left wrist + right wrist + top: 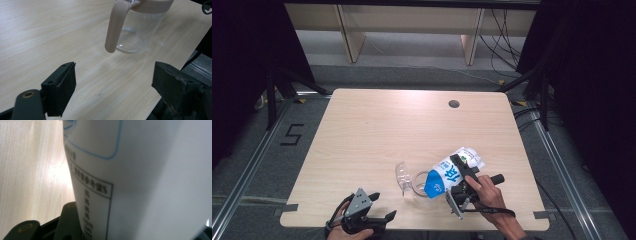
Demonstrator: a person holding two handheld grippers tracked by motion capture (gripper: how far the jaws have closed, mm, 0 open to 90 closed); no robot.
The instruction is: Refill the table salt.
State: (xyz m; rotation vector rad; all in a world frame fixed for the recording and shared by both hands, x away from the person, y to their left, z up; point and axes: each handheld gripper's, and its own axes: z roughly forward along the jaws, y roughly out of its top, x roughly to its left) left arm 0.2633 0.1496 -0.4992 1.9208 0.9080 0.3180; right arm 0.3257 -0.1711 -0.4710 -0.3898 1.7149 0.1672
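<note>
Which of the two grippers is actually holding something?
The right gripper: its jaws clamp the tilted white-and-blue carton over the clear jug. The left gripper stands open, empty.

I count: grippers, two — left gripper (374, 207), right gripper (460, 172); carton (451, 172), one; clear jug (412, 181), one; table (377, 125), one.

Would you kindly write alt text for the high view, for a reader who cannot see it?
The right gripper holds a blue-and-white carton tipped over a clear pitcher near the front edge of a light wooden table. The left gripper rests open at the front left, apart from both.
</note>
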